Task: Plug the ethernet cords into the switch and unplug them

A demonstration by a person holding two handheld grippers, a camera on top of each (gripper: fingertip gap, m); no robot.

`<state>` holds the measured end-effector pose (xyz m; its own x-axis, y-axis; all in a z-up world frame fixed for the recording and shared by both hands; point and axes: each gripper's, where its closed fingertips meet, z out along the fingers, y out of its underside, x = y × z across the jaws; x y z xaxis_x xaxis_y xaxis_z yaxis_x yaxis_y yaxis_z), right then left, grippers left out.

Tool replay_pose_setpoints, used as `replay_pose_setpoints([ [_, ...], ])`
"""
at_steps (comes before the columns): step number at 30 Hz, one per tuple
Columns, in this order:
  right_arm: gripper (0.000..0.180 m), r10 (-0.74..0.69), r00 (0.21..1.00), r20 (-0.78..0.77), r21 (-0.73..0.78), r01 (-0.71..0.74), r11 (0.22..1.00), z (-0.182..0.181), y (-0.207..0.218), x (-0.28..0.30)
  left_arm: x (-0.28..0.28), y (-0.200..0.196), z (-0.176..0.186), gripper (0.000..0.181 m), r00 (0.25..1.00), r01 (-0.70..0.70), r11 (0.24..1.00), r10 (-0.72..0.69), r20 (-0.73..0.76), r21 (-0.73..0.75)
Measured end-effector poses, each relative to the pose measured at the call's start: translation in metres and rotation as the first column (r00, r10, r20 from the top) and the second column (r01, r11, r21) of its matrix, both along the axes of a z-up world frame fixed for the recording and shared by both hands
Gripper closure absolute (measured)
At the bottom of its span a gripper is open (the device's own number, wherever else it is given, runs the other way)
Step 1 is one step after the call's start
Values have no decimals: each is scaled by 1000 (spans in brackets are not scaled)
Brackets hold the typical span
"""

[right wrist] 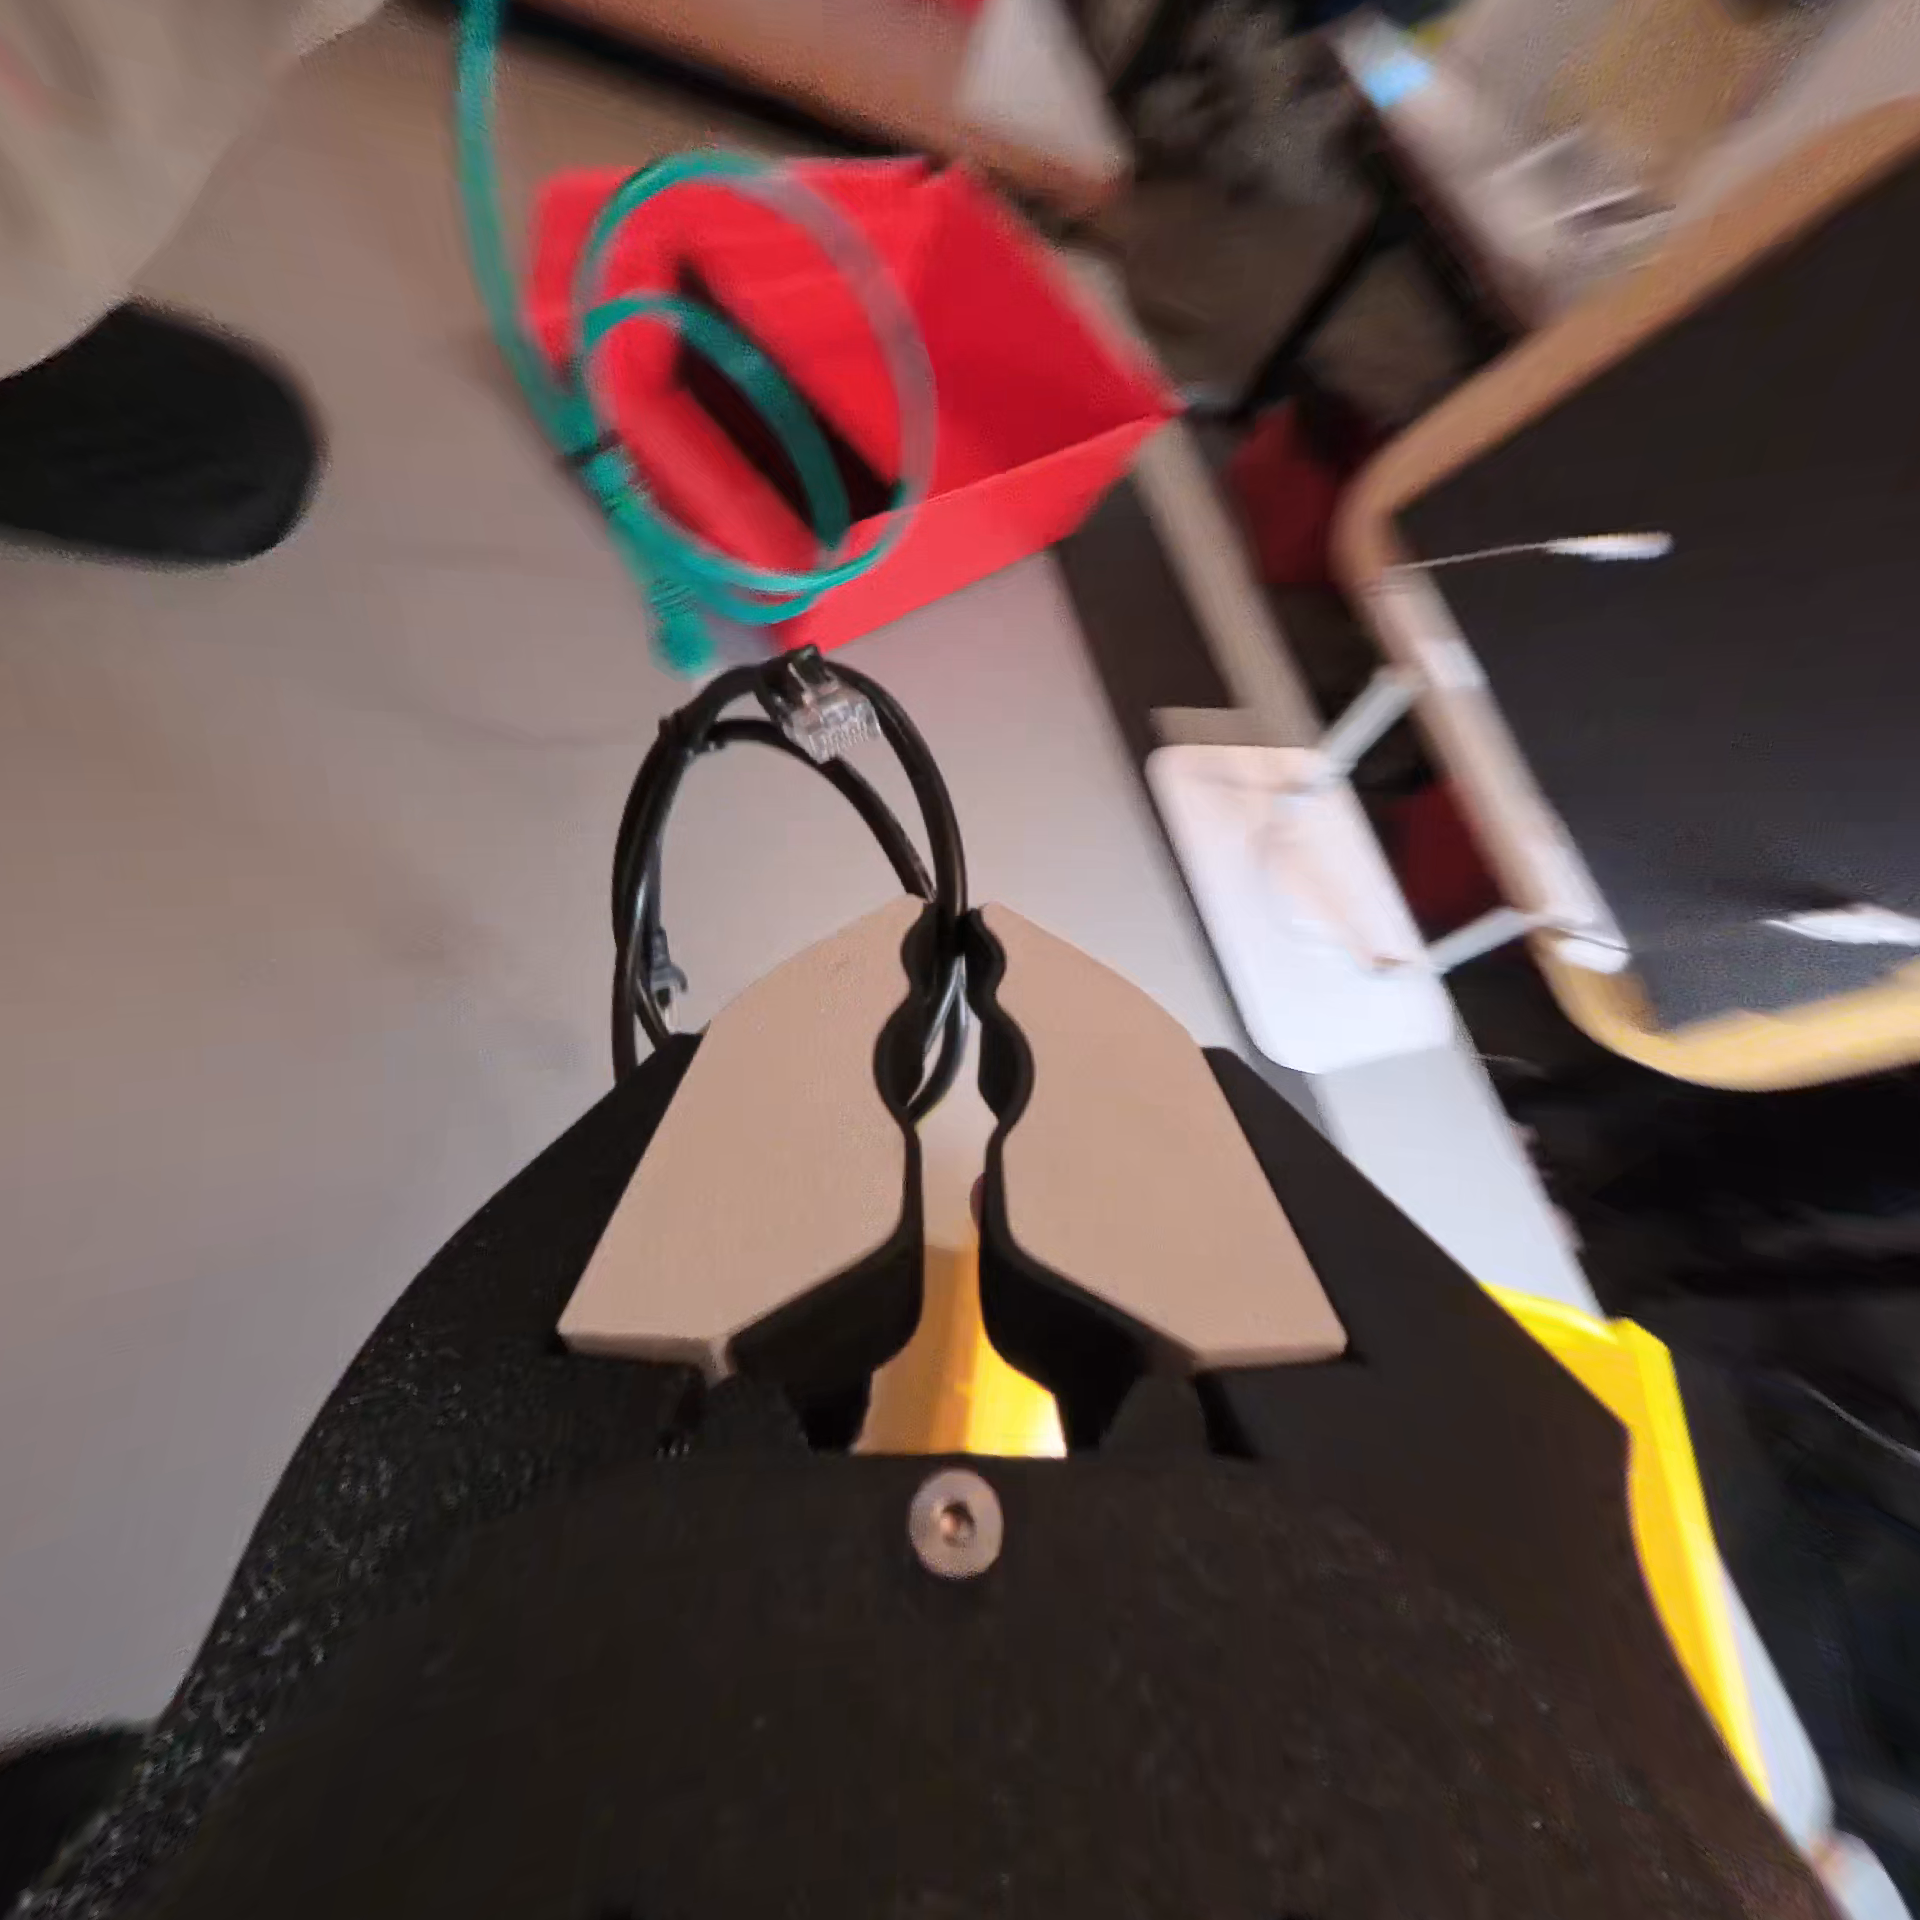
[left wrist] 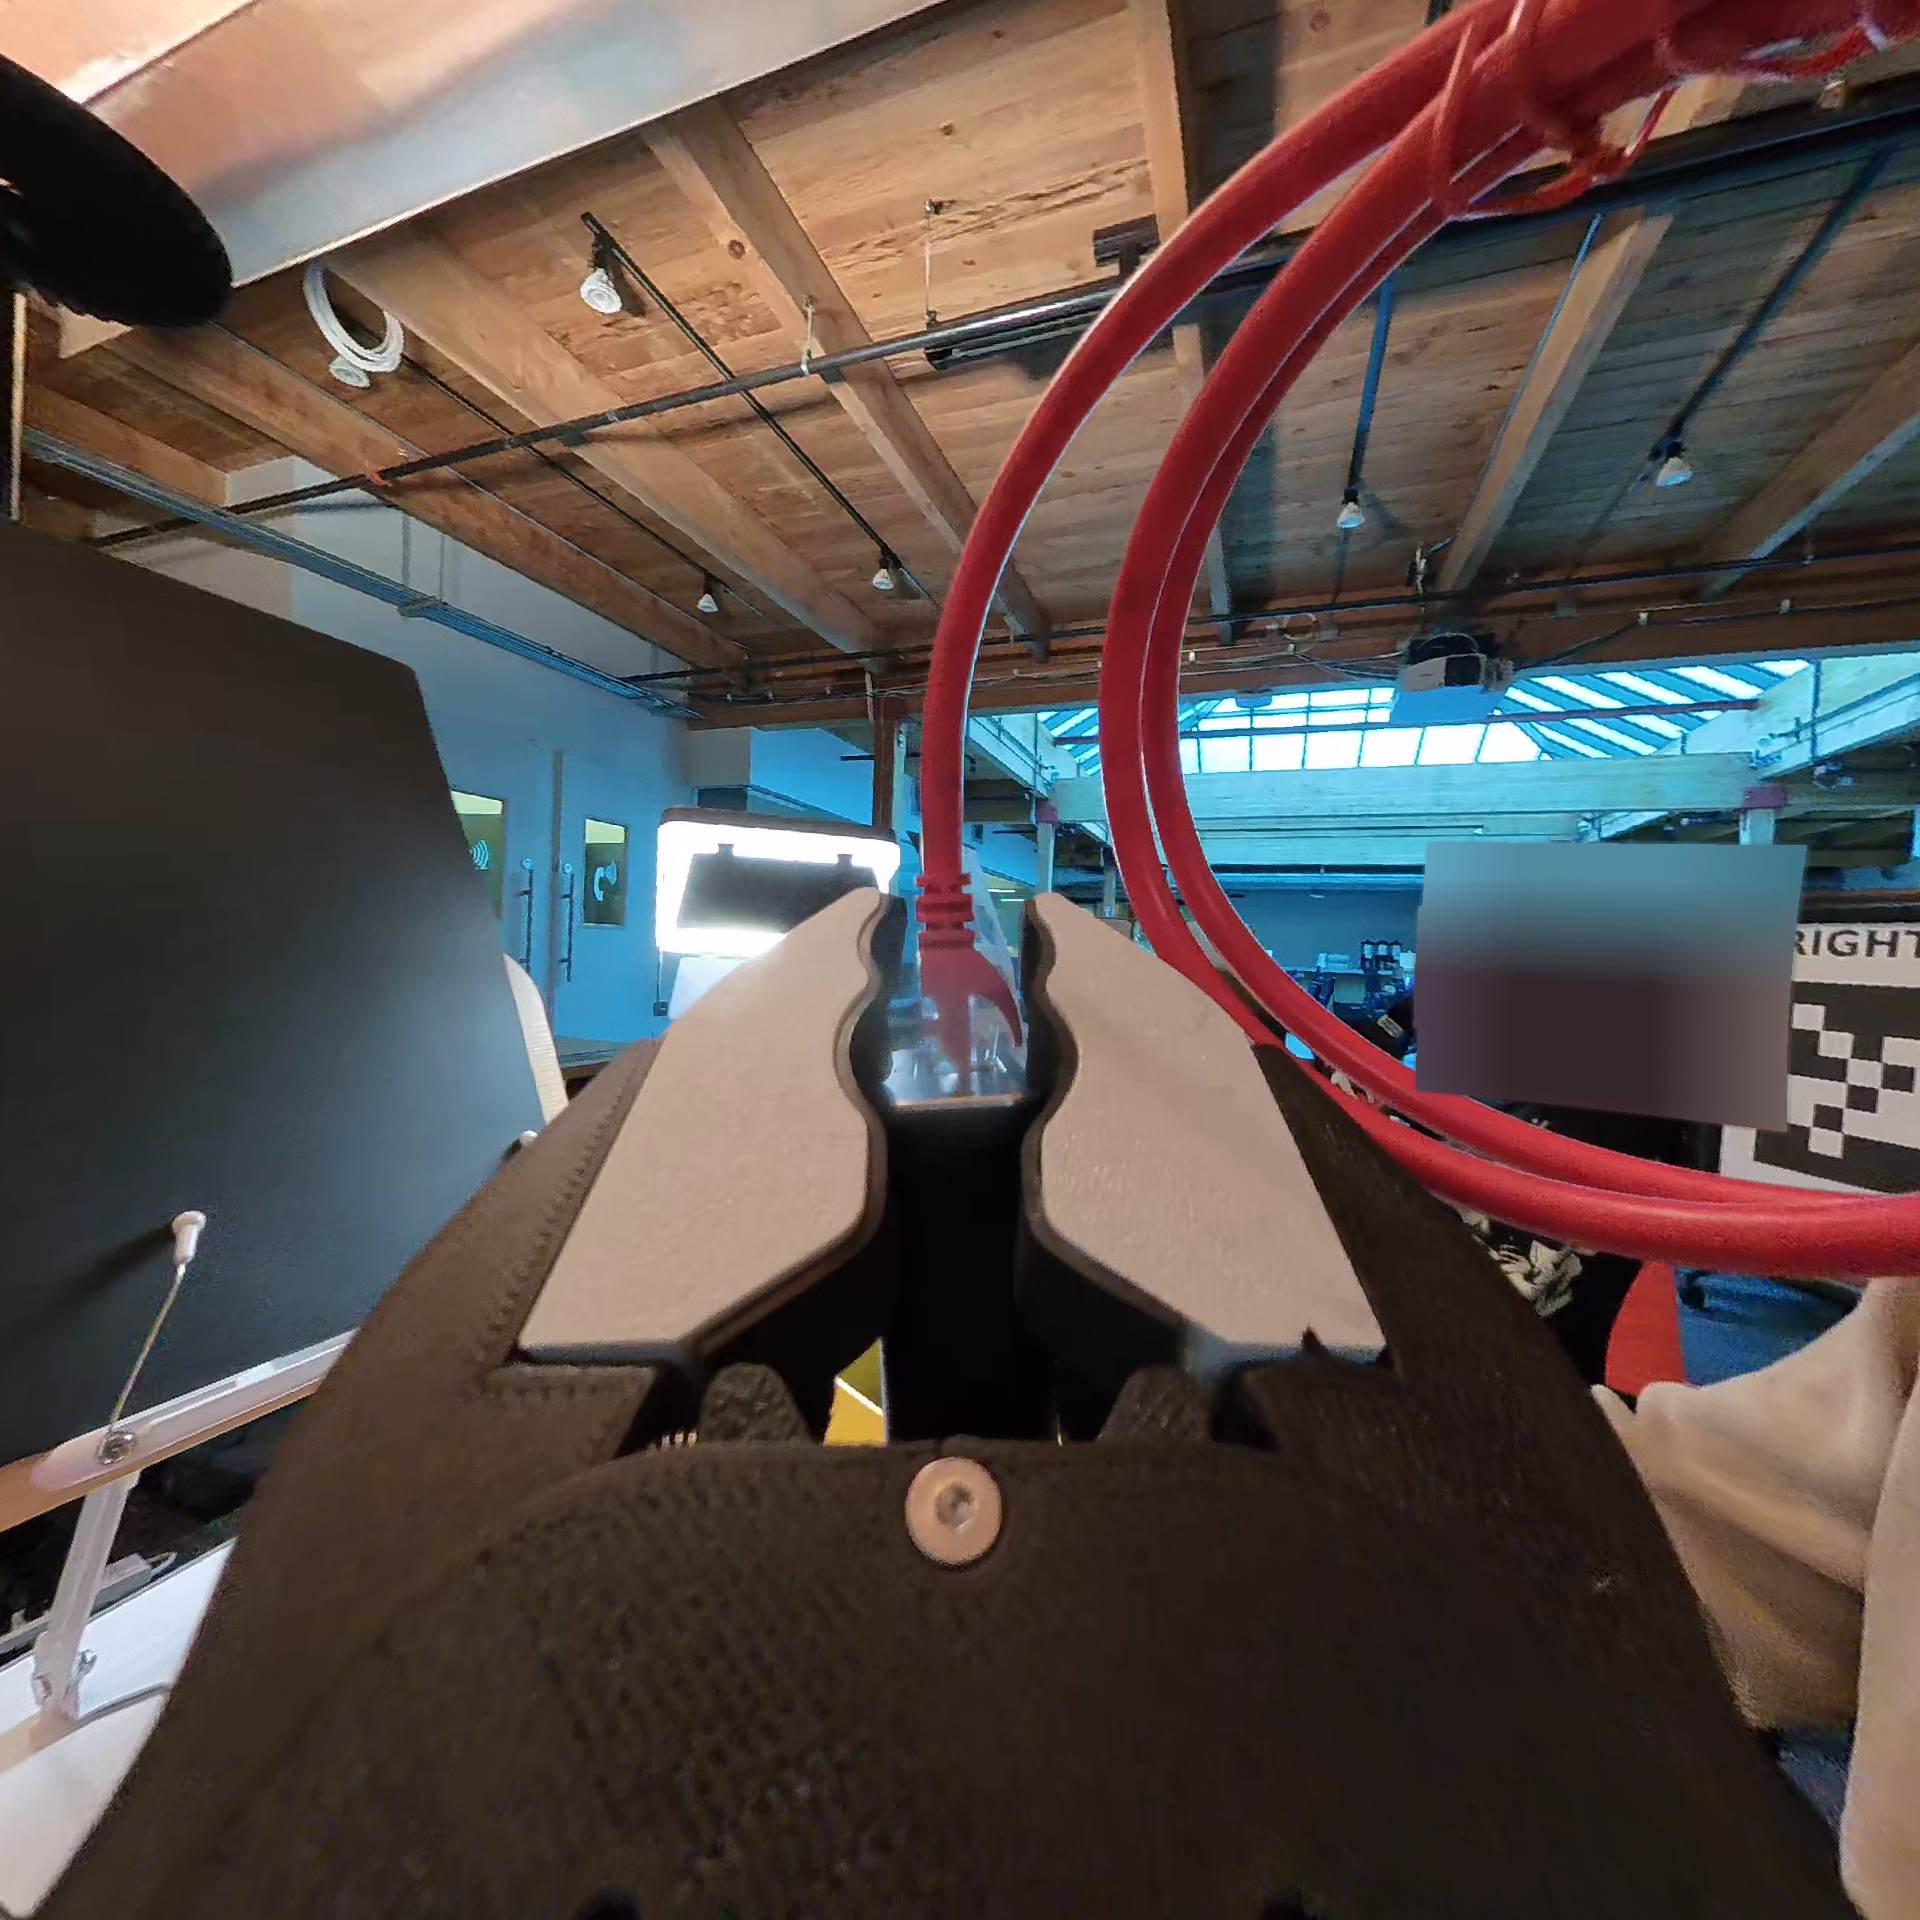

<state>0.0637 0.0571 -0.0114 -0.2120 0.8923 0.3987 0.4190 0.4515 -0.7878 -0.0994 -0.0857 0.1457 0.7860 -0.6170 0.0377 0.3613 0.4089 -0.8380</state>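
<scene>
left hand-held gripper [left wrist: 956, 997]: clamped on red cord [left wrist: 940, 665] plug, raised | right hand-held gripper [right wrist: 951, 935]: pinching thin black cord [right wrist: 634, 831] coil above counter [right wrist: 260, 883] | cords probably light, floppy; better to grip the stiff plug body | switch unseen

You're in open-plan loft workshop or office. Overhead: timber ceiling [left wrist: 831, 208] with exposed beams, track spotlights [left wrist: 601, 286] on black rails, skylight [left wrist: 1455, 727] far right. Far wall: glass doors [left wrist: 566, 883] with handles, bright softbox light [left wrist: 774, 883] near centre, cluttered shelves beyond. Below you: grey floor [right wrist: 312, 935], red bin [right wrist: 987, 416], yellow bin [right wrist: 1662, 1455], black table with wood edge [right wrist: 1382, 520] at right.
</scene>
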Motion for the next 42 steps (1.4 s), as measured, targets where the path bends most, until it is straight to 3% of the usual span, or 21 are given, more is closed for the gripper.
replay_pose_setpoints([
  [1, 176, -81, 993, -88, 22, 83, 996, 20, 18, 12, 4, -1, 0, 159, 1000, 6, 1000, -6, -9, 1],
  [5, 175, -393, 885, -251, 49, 417, 907, 54, 91, 67, 20, -3, 1, 159, 998, 36, 999, -36, -47, 3],
  [9, 175, -605, 776, -179, 44, 620, 783, 30, 148, 103, 34, -7, 1, 159, 995, 66, 998, -65, -73, 7],
  [15, 175, -739, 669, 83, 144, 725, 673, -59, 205, 113, 44, -7, 0, 159, 992, 93, 996, -92, -89, 7],
  [17, 156, -746, 661, 74, 117, 737, 665, -61, 209, 112, 45, -8, 0, 159, 991, 99, 995, -98, -88, 9],
  [20, 141, -744, 664, -76, 68, 748, 660, -24, 203, 109, 47, -9, 0, 159, 990, 116, 993, -115, -85, 10],
  [23, 141, -613, 750, -249, -28, 627, 778, 24, 162, 85, 53, -5, -4, 159, 987, 135, 991, -135, -86, -5],
  [25, 142, -425, 833, -353, -125, 408, 904, 52, 110, 52, 58, 0, -8, 159, 985, 150, 989, -151, -88, -21],
  [27, 143, -202, 884, -421, -205, 125, 971, 69, 47, 18, 66, 5, -14, 159, 981, 170, 985, -173, -87, -40],
  [30, 142, 100, 891, -443, -290, -248, 924, 62, -46, -31, 82, 15, -25, 159, 973, 212, 975, -217, -77, -70],
  [34, 134, 289, 859, -423, -386, -460, 800, 25, -125, -76, 103, 26, -40, 159, 959, 276, 956, -280, -32, -99],
  [37, 153, 298, 849, -437, -438, -490, 754, 16, -136, -83, 110, 36, -52, 159, 962, 262, 956, -270, -47, -135],
  [40, 156, 311, 848, -429, -488, -507, 710, 17, -130, -78, 109, 41, -56, 159, 962, 260, 953, -270, -46, -153],
  [42, 156, 324, 851, -414, -470, -504, 724, 17, -124, -73, 109, 44, -60, 159, 959, 264, 947, -278, -52, -183],
])
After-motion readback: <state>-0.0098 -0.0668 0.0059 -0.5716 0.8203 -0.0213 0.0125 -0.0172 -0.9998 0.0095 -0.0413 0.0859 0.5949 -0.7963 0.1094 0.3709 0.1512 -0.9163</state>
